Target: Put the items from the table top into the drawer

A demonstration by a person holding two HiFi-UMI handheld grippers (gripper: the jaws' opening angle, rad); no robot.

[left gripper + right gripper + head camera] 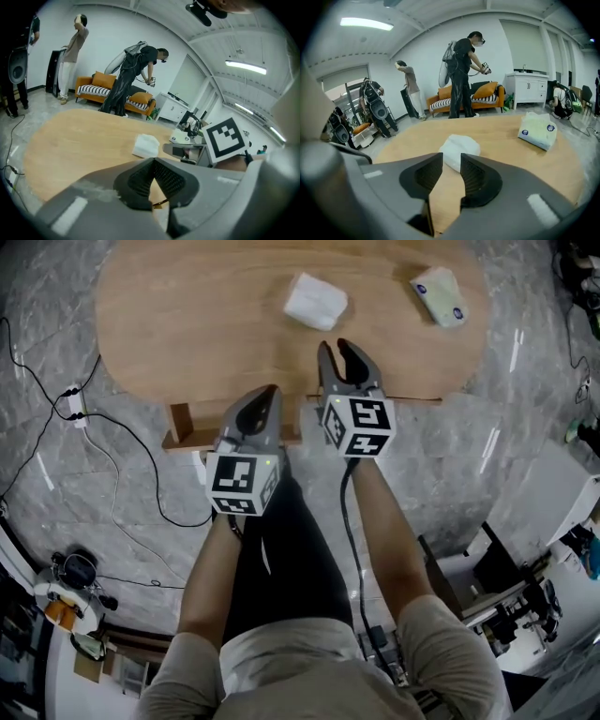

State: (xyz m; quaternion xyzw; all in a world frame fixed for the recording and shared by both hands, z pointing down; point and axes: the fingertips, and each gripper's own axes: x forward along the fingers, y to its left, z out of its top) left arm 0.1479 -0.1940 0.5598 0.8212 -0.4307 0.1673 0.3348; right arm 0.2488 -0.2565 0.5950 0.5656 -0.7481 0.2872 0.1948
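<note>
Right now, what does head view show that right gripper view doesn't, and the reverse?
Head view only: left gripper, the person's arms, power strip on the floor. Right gripper view only: sofa, cabinet, people standing beyond the table. Both: table, white bundle, tissue pack, and right gripper, jaws apart with nothing between them.

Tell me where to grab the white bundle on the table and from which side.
Pinch the white bundle across its middle, low down, coming from the near table edge with the right tool, whose open jaws face it. It lies flat and looks soft, so it should squash into the grip.
</note>
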